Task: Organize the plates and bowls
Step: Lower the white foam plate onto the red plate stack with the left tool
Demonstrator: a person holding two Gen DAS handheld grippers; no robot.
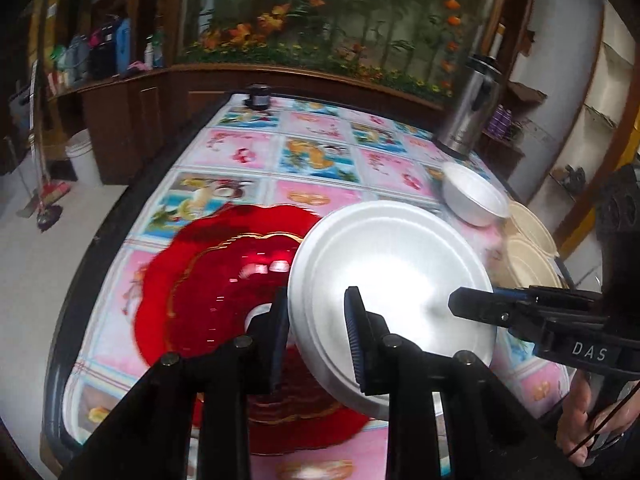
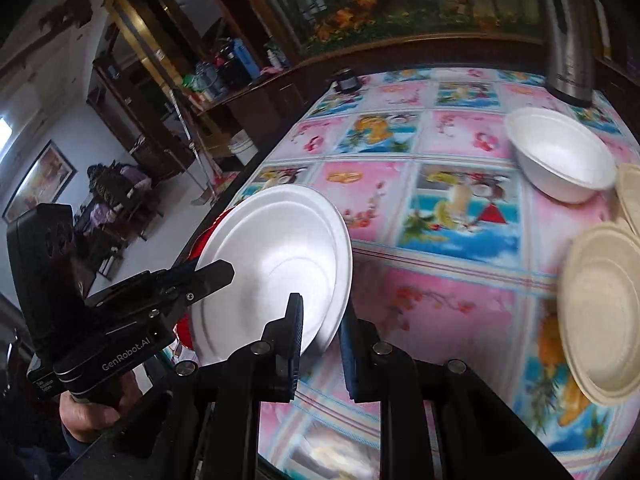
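A: In the left wrist view, what is seen?

B: A white foam plate (image 1: 394,300) is held tilted above the table (image 1: 248,148), its rim lying between the fingers of the left claw (image 1: 318,344), which are set apart around that rim; whether it is actually pinched cannot be told, since the frame is blurred. A red scalloped plate (image 1: 224,276) is spread on the cloth beneath, at nine o'clock from the white one. The right claw (image 1: 460,304) is seen entering from three o'clock, its tip over the plate's face. A white foam bowl (image 1: 474,196) stands at one o'clock, with a steel flask (image 1: 470,108) beyond.

A: And the right wrist view?

B: The same white plate (image 2: 276,268) is shown at ten o'clock, its lower edge caught between the fingers of the right claw (image 2: 320,344), which appear pressed onto it. The left claw (image 2: 212,276) is laid across it from nine o'clock. Beige plates (image 2: 604,312) are stacked at three o'clock, the bowl (image 2: 560,156) at one o'clock.

A: Which step is judged to be in hand?

B: The white plate is being carried, probably for stacking on the red plate. A level lowering and a clean release are called for next.
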